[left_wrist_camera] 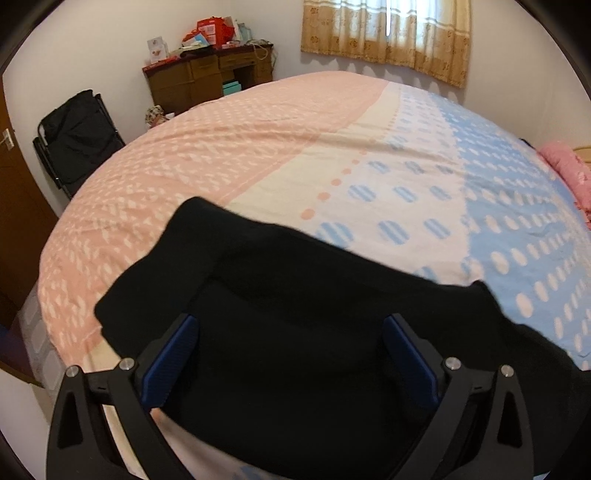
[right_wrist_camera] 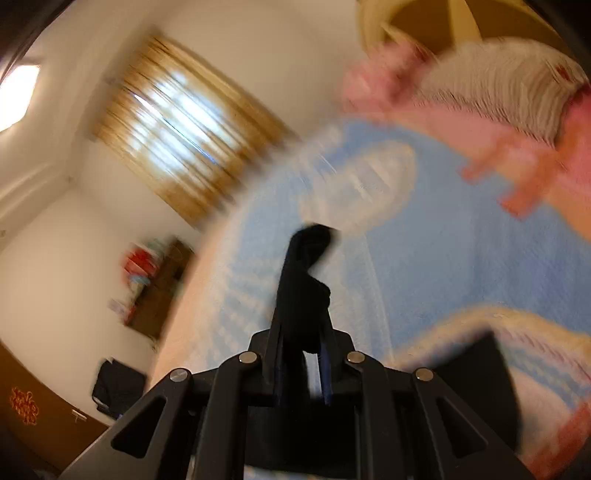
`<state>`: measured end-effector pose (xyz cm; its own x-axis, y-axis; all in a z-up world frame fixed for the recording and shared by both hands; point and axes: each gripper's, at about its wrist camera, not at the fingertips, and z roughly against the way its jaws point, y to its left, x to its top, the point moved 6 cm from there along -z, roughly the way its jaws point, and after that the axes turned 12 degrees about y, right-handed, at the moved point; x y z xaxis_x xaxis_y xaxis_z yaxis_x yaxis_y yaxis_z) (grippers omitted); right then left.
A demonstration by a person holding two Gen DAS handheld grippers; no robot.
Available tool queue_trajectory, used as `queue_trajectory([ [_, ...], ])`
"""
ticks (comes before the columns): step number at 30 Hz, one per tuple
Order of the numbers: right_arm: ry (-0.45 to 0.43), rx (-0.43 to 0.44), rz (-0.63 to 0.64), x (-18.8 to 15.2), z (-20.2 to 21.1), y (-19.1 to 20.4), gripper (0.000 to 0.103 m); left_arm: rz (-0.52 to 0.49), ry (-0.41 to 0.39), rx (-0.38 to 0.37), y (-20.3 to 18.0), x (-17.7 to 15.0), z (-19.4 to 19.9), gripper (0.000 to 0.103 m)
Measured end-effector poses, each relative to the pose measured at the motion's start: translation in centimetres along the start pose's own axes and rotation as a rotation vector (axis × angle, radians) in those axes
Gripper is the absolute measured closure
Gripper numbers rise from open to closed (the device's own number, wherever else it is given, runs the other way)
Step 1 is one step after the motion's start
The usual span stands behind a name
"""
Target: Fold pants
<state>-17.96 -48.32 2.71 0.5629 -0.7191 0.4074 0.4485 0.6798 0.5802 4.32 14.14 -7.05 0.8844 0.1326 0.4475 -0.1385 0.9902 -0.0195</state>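
Observation:
Black pants [left_wrist_camera: 295, 295] lie on the bed's pink, cream and blue cover [left_wrist_camera: 229, 147], with a folded edge towards the pink side. My left gripper [left_wrist_camera: 290, 325] hovers over them, open, its blue pads [left_wrist_camera: 173, 354] wide apart with nothing pinched between them. The right wrist view is blurred. There my right gripper [right_wrist_camera: 303, 321] is shut on a bunch of the black pants [right_wrist_camera: 306, 273], which sticks up between the narrow fingers above the blue cover [right_wrist_camera: 461, 258]. Another dark flap [right_wrist_camera: 476, 373] shows low on the right.
A brown desk [left_wrist_camera: 207, 77] piled with boxes stands against the far wall. A black folding chair [left_wrist_camera: 77, 136] is by the bed's left corner and a door [left_wrist_camera: 14, 206] is further left. Pink bedding [left_wrist_camera: 569, 173] lies at the right edge, and a curtained window [left_wrist_camera: 388, 33] is behind.

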Motion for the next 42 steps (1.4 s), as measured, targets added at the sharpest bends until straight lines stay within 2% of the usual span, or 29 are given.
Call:
queue_trajectory([
  [1,0.039,-0.134,-0.028,-0.4,-0.4,-1.3,0.084,-0.004,0.001,-0.007,-0.2,0.0,0.0,0.001],
  [2,0.064,-0.306,-0.067,-0.9,-0.5,-3.3,0.083,-0.01,0.001,-0.015,-0.5,0.0,0.0,0.001],
  [3,0.059,-0.421,-0.109,-1.4,-0.1,-5.4,0.083,-0.016,0.003,-0.021,-0.7,0.0,0.0,0.001],
  [5,0.009,-0.431,-0.141,-1.7,0.7,-7.1,0.083,-0.024,0.006,-0.025,-0.9,-0.1,0.0,0.001],
  [6,-0.057,-0.435,-0.156,-1.9,1.8,-7.7,0.083,-0.029,0.004,-0.028,-1.0,-0.2,0.0,0.001],
  [7,-0.124,-0.463,-0.158,-2.1,3.0,-8.0,0.083,-0.033,-0.001,-0.031,-1.1,-0.2,0.1,0.001],
  [9,-0.19,-0.519,-0.142,-2.4,4.2,-8.0,0.082,-0.04,-0.008,-0.032,-1.2,-0.2,0.3,0.001],
  [11,-0.208,-0.483,-0.123,-3.3,4.6,-7.5,0.082,-0.048,-0.015,-0.035,-1.2,-0.2,0.6,0.001],
  [13,-0.209,-0.382,-0.075,-4.4,4.3,-6.1,0.082,-0.063,-0.036,-0.029,-1.4,-0.1,1.1,0.001],
  [14,-0.202,-0.378,-0.043,-5.0,3.9,-5.5,0.082,-0.07,-0.051,-0.023,-1.4,0.0,1.4,0.001],
  [16,-0.185,-0.43,0.047,-6.1,2.7,-4.8,0.082,-0.087,-0.078,-0.013,-1.7,0.0,1.9,0.001],
  [19,-0.122,-0.485,0.105,-7.4,0.5,-5.5,0.082,-0.113,-0.074,-0.019,-2.4,-0.1,1.9,0.001],
  [23,-0.06,-0.458,0.079,-7.7,-2.4,-6.4,0.082,-0.133,-0.064,-0.017,-2.9,-0.5,1.6,0.001],
  [25,-0.073,-0.458,0.093,-6.9,-3.3,-5.9,0.082,-0.127,-0.054,-0.022,-3.0,-0.6,1.4,0.001],
  [28,-0.042,-0.399,0.068,-5.7,-5.1,-5.6,0.069,-0.11,-0.051,-0.035,-2.7,-0.7,1.7,0.001],
  [29,-0.051,-0.366,0.057,-5.3,-5.5,-5.7,0.066,-0.108,-0.056,-0.033,-2.7,-0.7,1.9,0.001],
  [31,-0.072,-0.356,0.062,-5.2,-6.0,-5.5,0.064,-0.106,-0.064,-0.026,-2.5,-0.7,2.1,0.001],
  [33,-0.101,-0.338,0.069,-5.6,-5.9,-5.2,0.058,-0.103,-0.062,-0.024,-2.3,-0.8,2.0,0.001],
  [39,-0.139,-0.188,0.015,-7.1,-6.0,-4.0,0.05,-0.099,-0.035,-0.022,-2.3,-0.9,1.0,0.001],
  [42,-0.152,-0.22,0.029,-6.9,-6.9,-3.3,0.049,-0.101,-0.031,-0.032,-2.5,-0.9,1.0,0.001],
])
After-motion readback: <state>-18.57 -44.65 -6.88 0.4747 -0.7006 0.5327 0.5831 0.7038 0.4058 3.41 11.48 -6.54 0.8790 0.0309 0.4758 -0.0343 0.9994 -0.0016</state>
